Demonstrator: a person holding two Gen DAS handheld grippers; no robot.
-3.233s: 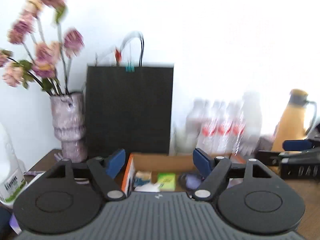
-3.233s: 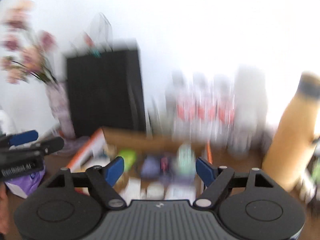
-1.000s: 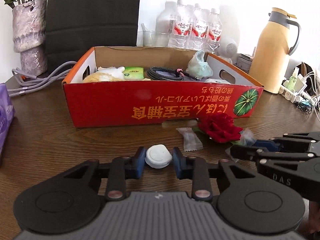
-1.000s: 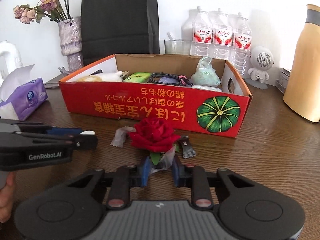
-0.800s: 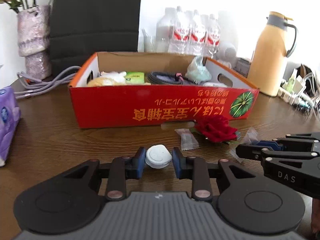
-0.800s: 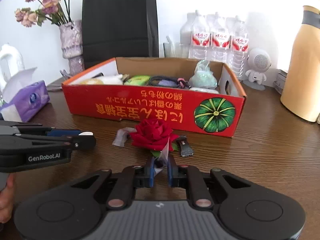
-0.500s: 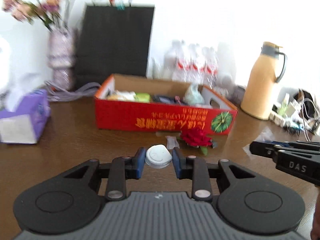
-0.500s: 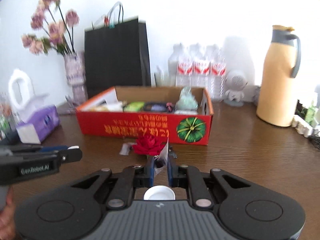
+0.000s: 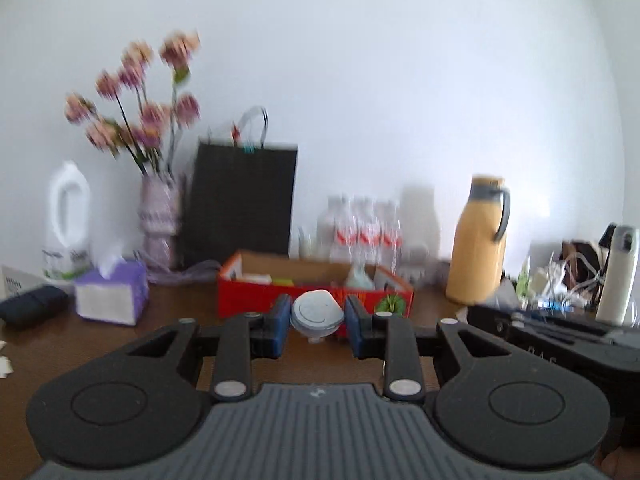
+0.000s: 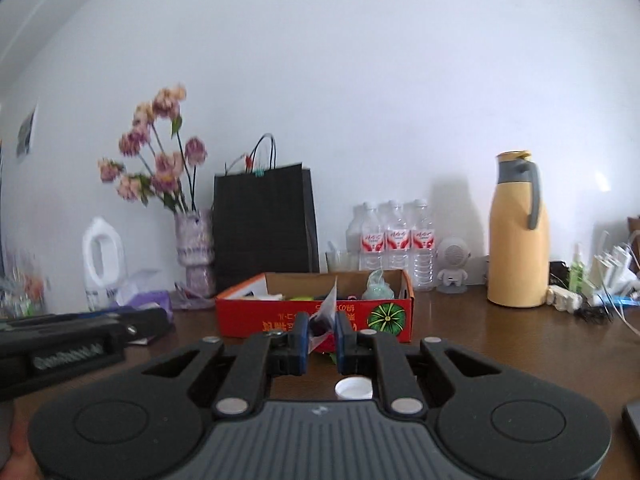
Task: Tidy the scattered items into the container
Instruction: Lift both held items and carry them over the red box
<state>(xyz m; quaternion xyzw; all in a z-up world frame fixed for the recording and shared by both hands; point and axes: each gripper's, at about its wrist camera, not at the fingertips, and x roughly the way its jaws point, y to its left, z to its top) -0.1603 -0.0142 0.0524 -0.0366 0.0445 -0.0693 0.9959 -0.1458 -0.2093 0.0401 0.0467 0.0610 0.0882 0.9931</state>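
Note:
The red cardboard box (image 9: 256, 300) stands far ahead on the brown table, with several items inside. My left gripper (image 9: 317, 316) is shut on a small white round disc (image 9: 316, 311), held level in front of the box. In the right wrist view the box (image 10: 248, 316) is also ahead. There my right gripper (image 10: 322, 330) is shut on a red rose in clear wrap (image 10: 320, 325), whose plastic tip sticks up. Each gripper shows at the edge of the other's view.
A white cap (image 10: 353, 389) lies on the table just below my right gripper. Behind the box stand a black paper bag (image 10: 264, 224), a flower vase (image 10: 194, 252), water bottles (image 10: 394, 240) and a yellow jug (image 10: 518, 236). A purple tissue box (image 9: 112, 296) sits left; cables (image 10: 600, 292) lie right.
Both grippers have drawn back from the box and risen slightly, each keeping its item. The rose has left the table. The box now looks smaller and farther away.

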